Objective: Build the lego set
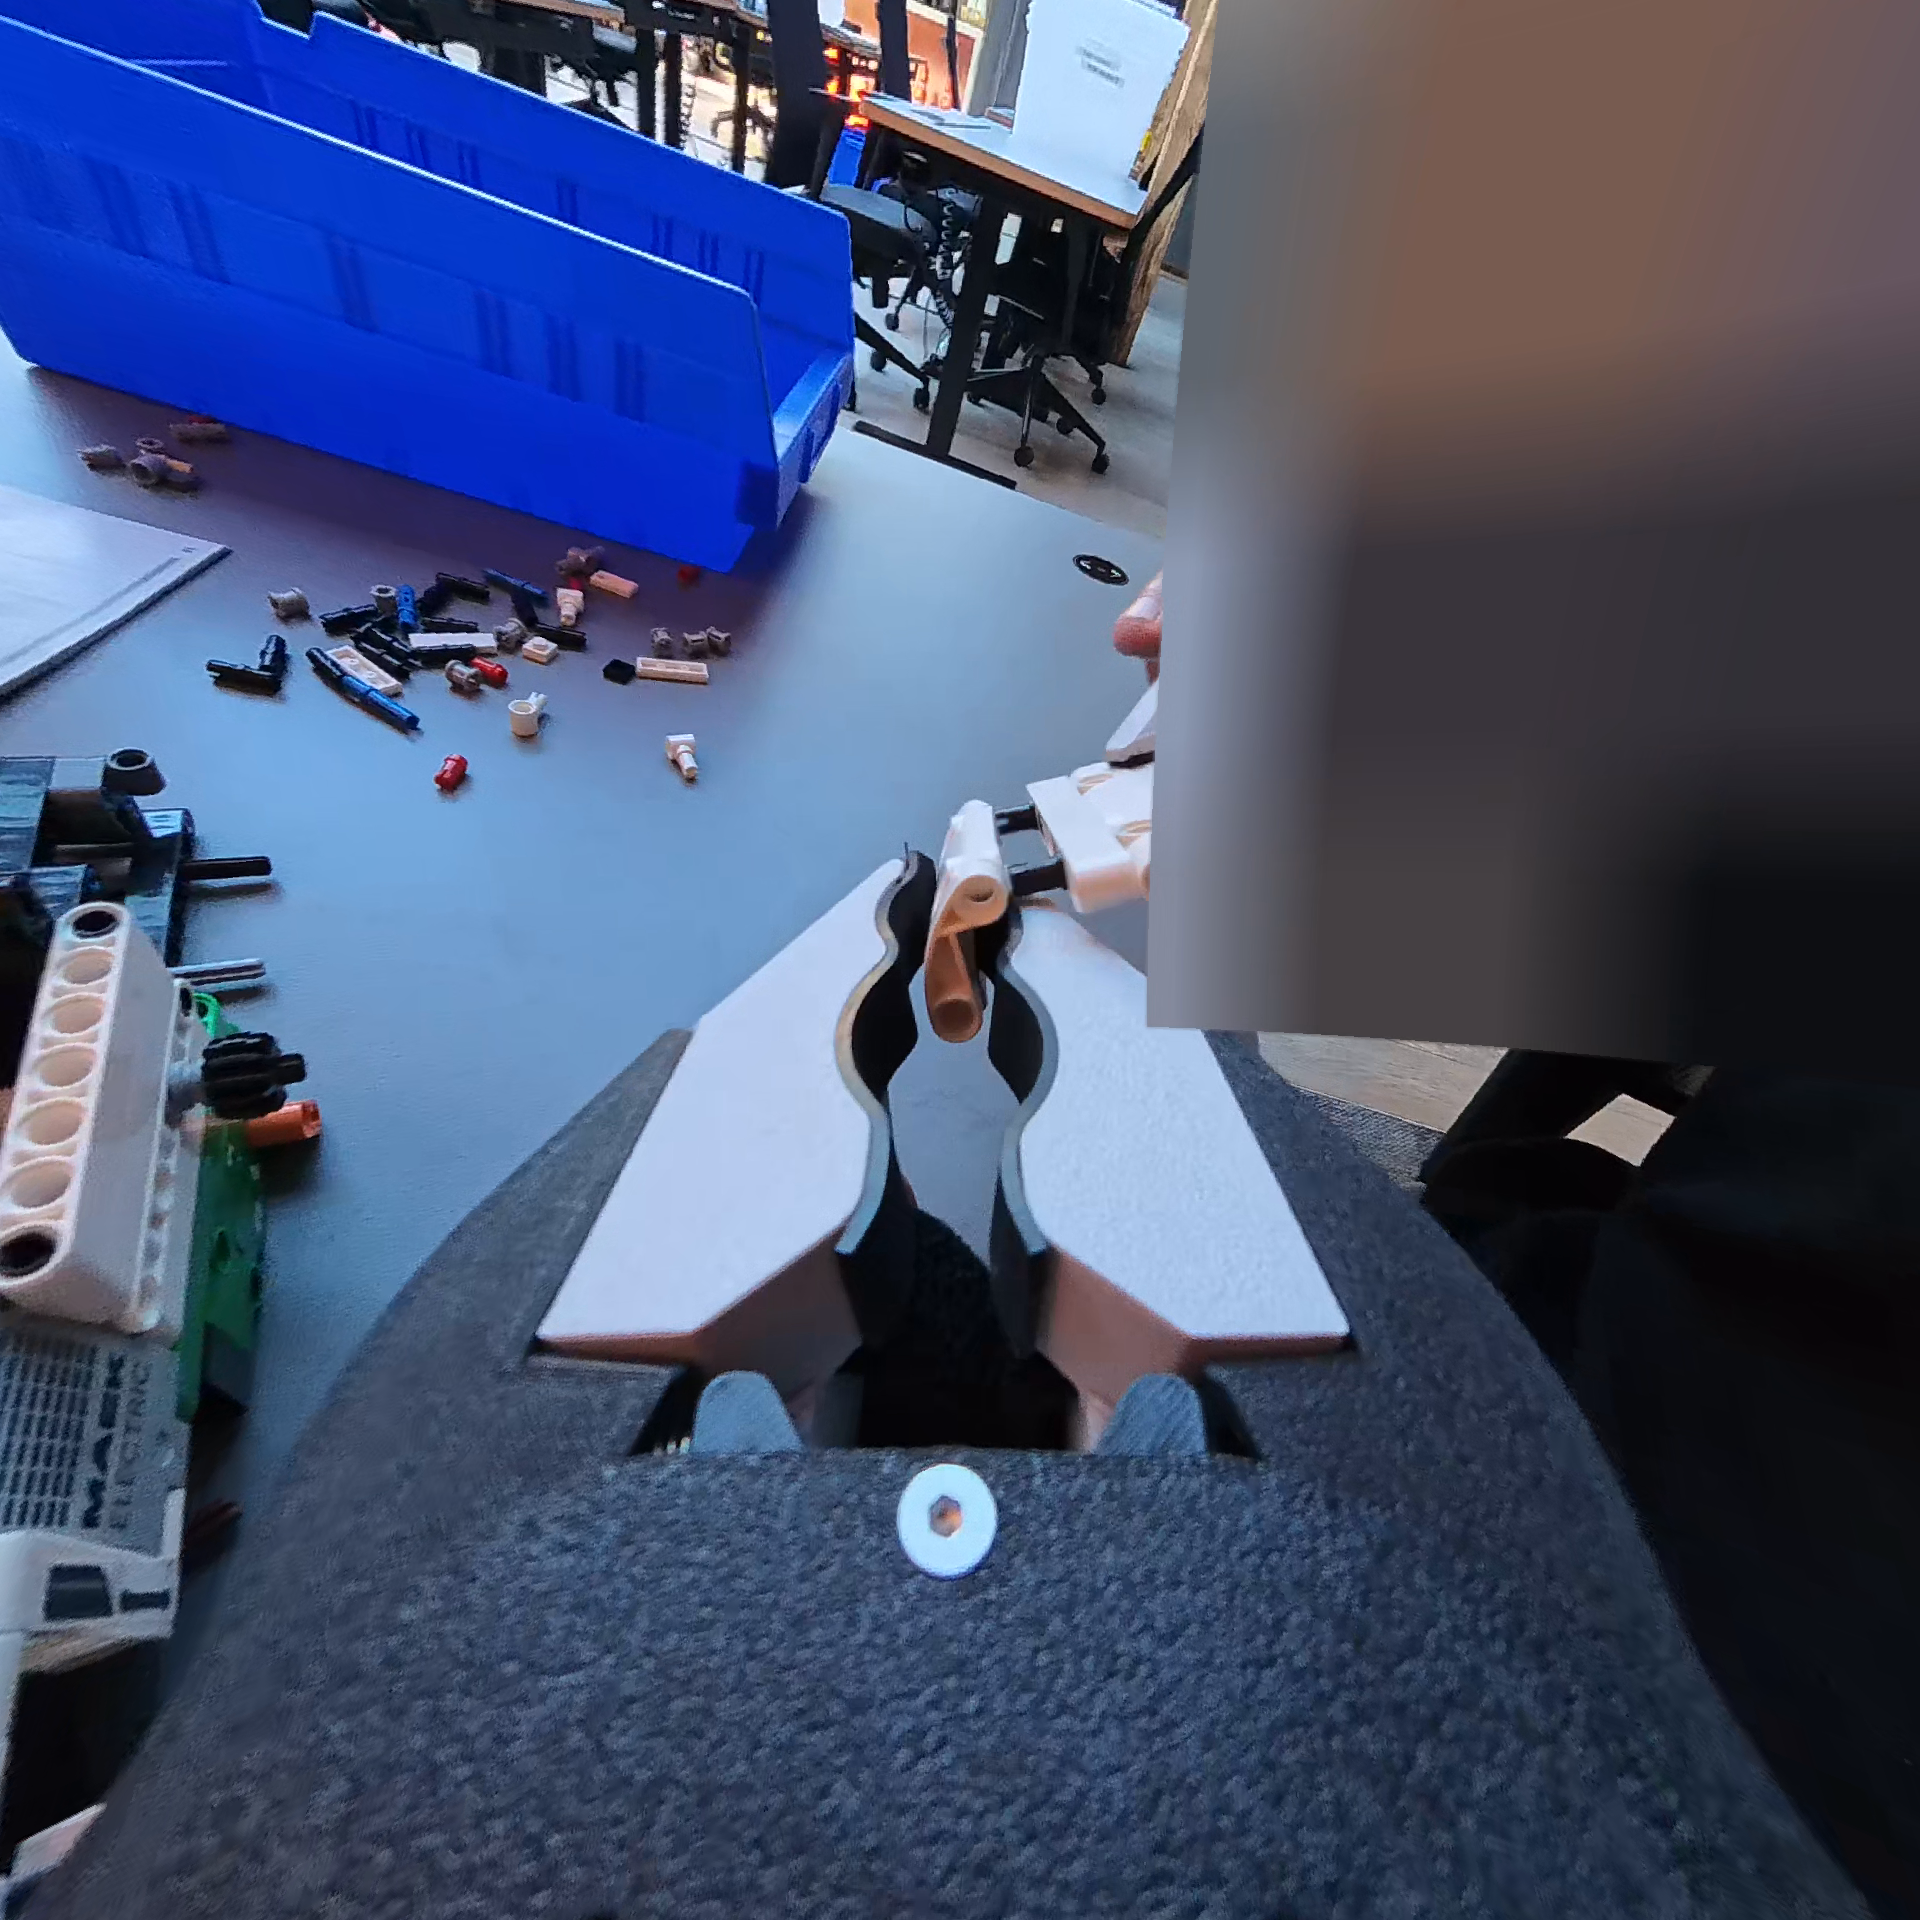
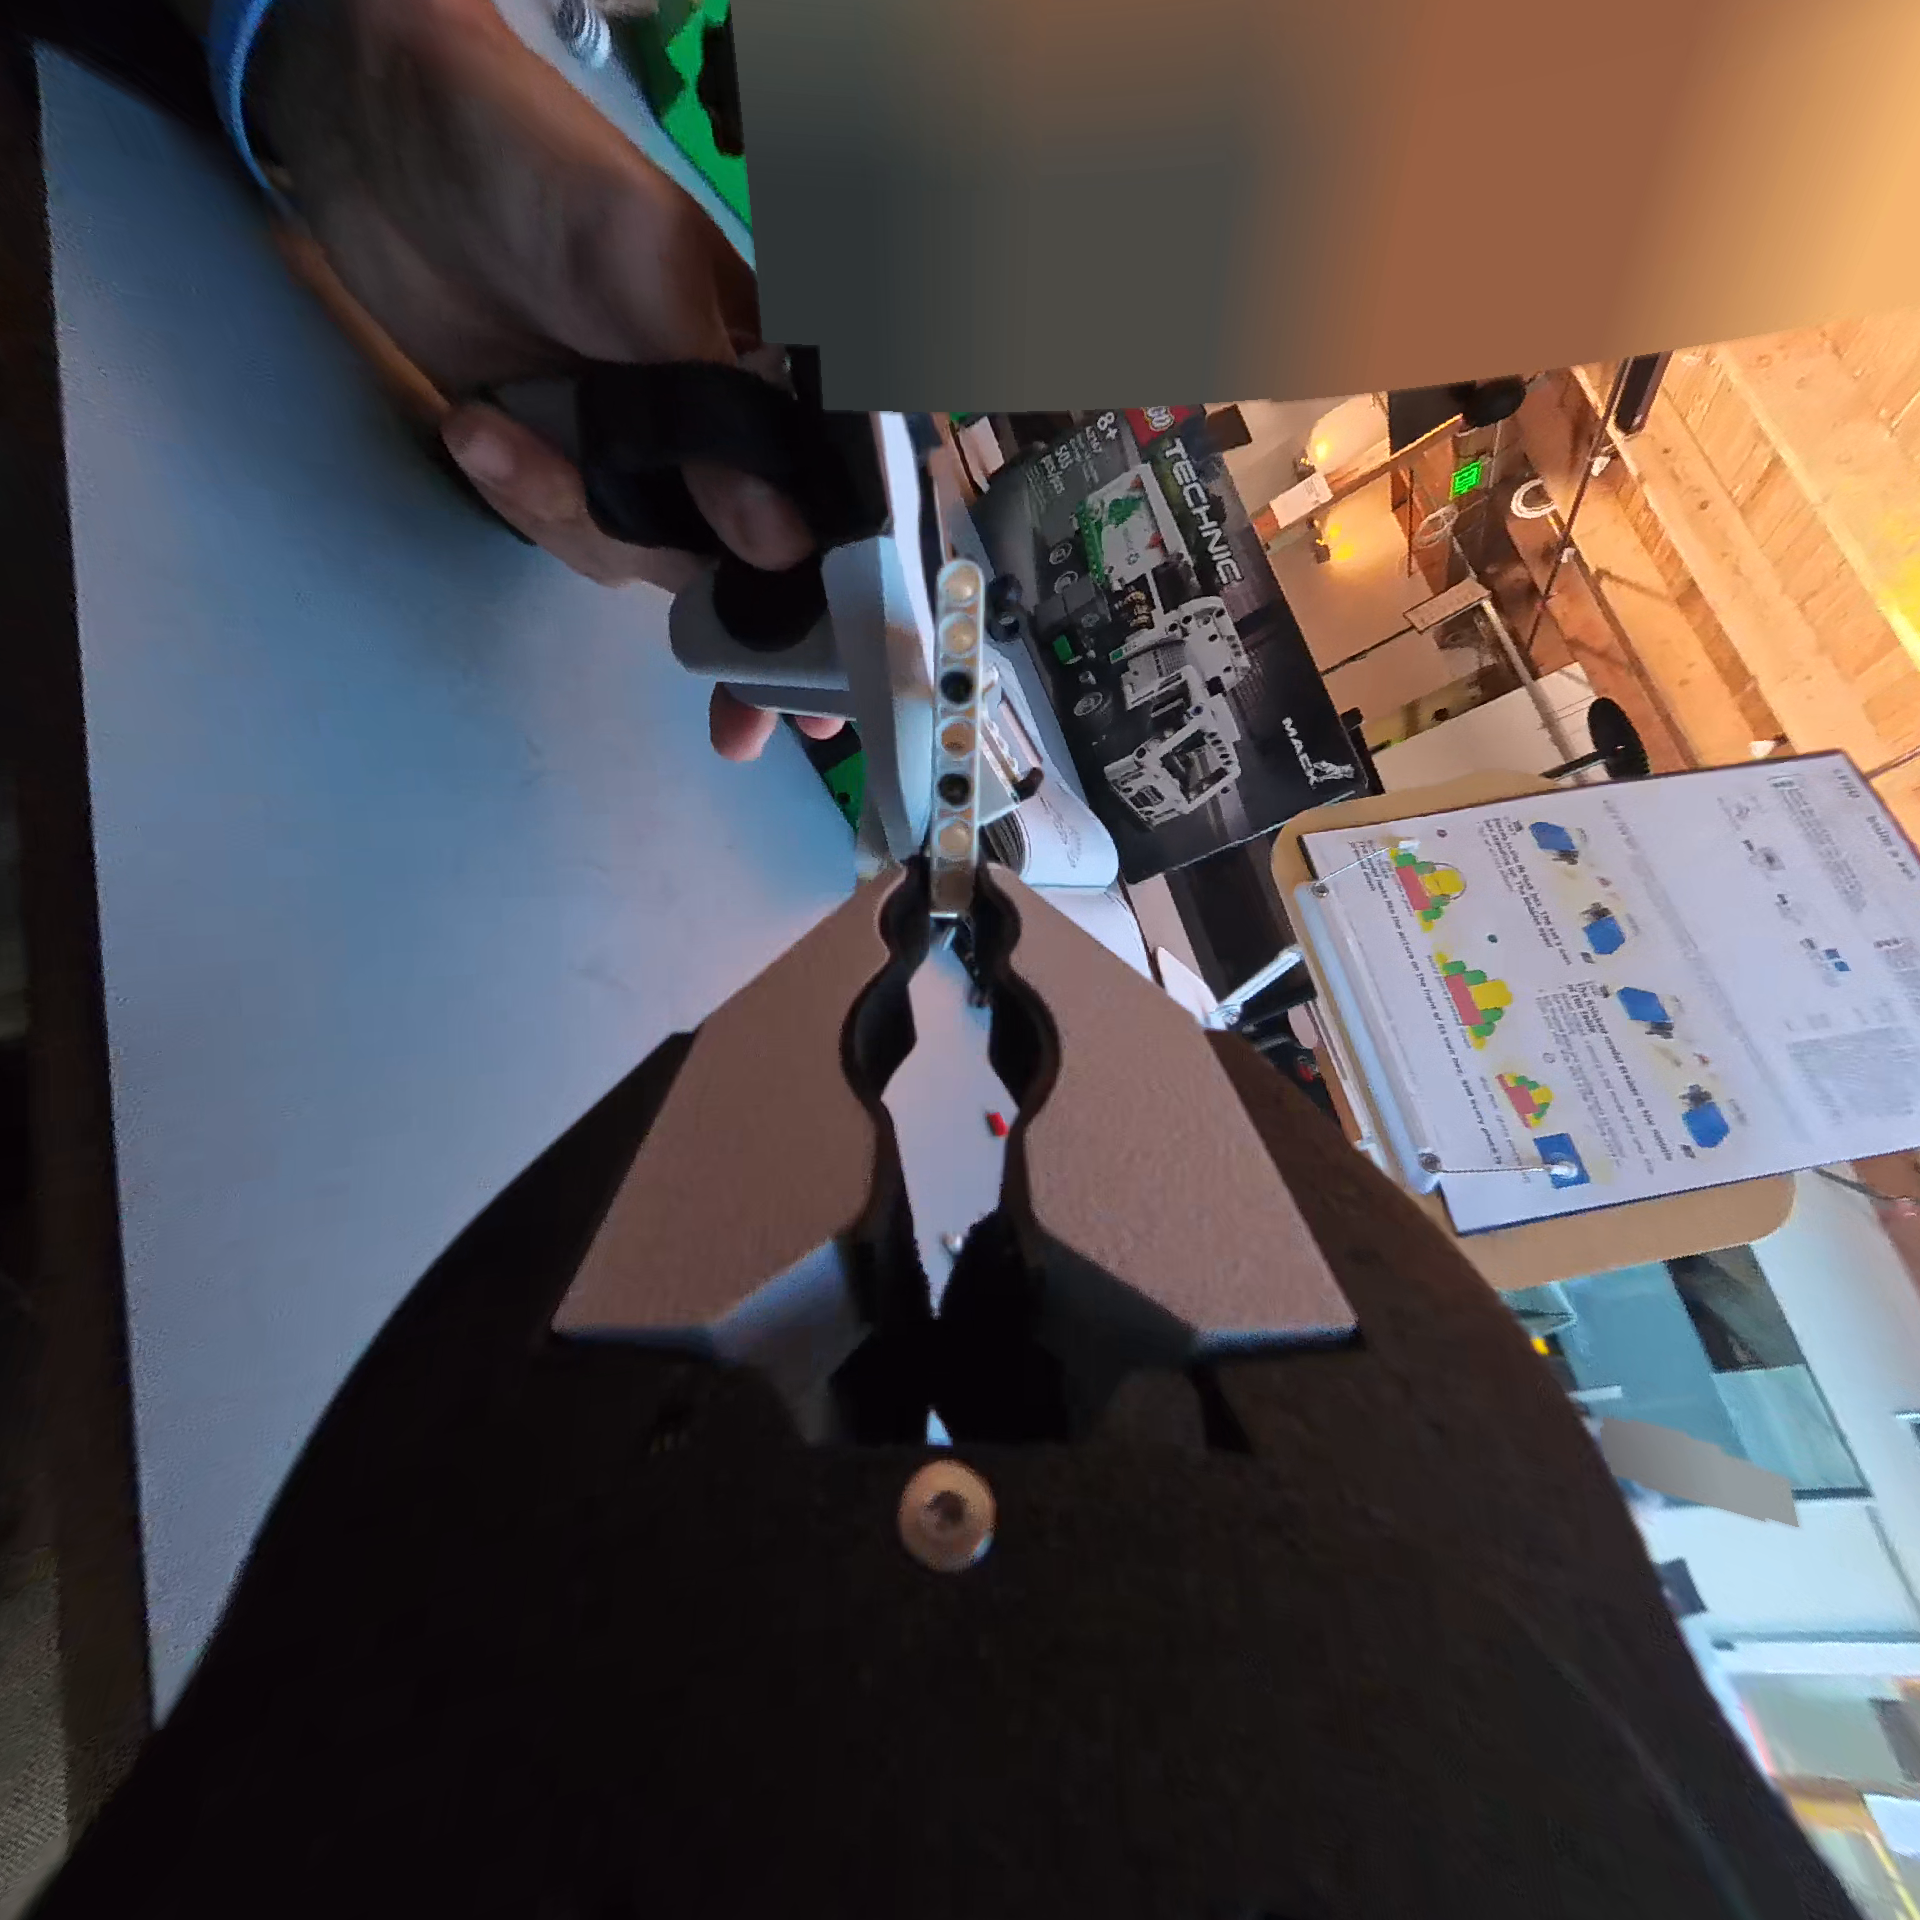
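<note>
While the grey tabletop (image 1: 582,1039) carries a scatter of small black, white, red and blue Lego pieces (image 1: 457,649) in front of two blue storage bins (image 1: 416,343), office desks and chairs fill the room behind. A partly built white, black and green Lego model (image 1: 94,1122) sits at the table's left edge. The left gripper (image 1: 961,925) is pinched on a small white connector piece (image 1: 968,914) with a tan end, held between its tips above the table; two black pins just beside it join a white sub-assembly (image 1: 1091,842). In the right wrist view, the right gripper (image 2: 951,894) is clamped on the end of a white holed beam (image 2: 956,717), which stands straight out from the tips. Beyond it a hand (image 2: 540,343) grips a handle, and a Lego set box (image 2: 1143,623) and an illustrated instruction sheet (image 2: 1621,987) stand nearby
</note>
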Demonstrator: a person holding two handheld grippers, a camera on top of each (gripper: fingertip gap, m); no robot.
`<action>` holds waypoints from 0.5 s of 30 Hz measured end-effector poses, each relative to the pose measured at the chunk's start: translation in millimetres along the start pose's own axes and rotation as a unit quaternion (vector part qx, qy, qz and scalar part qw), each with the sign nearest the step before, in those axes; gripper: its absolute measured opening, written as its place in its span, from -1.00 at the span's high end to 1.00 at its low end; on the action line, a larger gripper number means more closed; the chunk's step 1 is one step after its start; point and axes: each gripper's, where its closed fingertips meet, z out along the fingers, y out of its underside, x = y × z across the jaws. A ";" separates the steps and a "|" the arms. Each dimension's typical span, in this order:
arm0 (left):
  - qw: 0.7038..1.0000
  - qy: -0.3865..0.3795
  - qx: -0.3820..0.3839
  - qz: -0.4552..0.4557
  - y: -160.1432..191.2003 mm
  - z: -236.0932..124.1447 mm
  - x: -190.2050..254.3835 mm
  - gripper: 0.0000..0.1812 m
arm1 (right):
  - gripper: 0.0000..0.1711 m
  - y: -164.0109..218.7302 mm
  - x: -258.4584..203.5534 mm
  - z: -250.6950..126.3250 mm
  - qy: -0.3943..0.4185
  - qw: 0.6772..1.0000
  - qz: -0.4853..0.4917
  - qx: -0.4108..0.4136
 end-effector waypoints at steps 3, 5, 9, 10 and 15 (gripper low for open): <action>1.000 -0.007 0.000 0.005 0.1 -0.3 -0.8 0.94 | 0.92 -0.2 -0.5 0.7 -0.011 0.999 0.032 -0.002; 1.000 -0.020 -0.004 0.020 1.3 0.1 -1.9 0.94 | 0.92 1.5 -1.2 1.0 -0.015 0.999 0.033 -0.008; 0.997 -0.052 -0.020 0.056 6.1 1.8 -4.6 0.93 | 0.92 8.8 -4.4 2.0 -0.032 0.998 0.048 -0.023; 0.996 -0.061 -0.027 0.065 8.1 2.4 -6.2 0.93 | 0.92 11.4 -6.0 2.6 -0.039 0.997 0.052 -0.031; 0.994 -0.080 -0.048 0.055 13.3 4.8 -14.5 0.93 | 0.92 21.8 -9.6 7.8 -0.057 0.988 0.123 -0.077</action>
